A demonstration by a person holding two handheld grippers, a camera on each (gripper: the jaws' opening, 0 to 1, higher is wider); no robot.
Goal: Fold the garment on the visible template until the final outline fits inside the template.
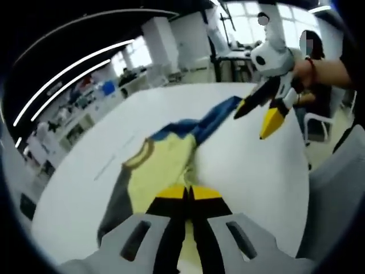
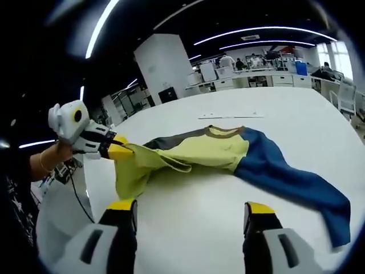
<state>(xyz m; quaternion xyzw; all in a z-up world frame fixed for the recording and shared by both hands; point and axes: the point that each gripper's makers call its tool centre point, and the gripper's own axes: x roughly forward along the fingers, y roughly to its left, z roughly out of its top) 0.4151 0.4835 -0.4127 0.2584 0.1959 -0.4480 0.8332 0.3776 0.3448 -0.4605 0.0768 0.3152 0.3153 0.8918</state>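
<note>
L gripper (image 1: 188,193) is clenched on the yellow hem of the shirt (image 2: 211,149), lifting that edge off the white desk (image 2: 274,114). R gripper (image 2: 191,214) hangs released w/ jaws wide apart above the desk, near the blue sleeve (image 2: 296,182), which lies flat.

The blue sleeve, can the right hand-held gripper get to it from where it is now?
Probably yes. The right hand-held gripper is open above bare table, and the blue sleeve lies flat ahead with nothing in between.
</note>
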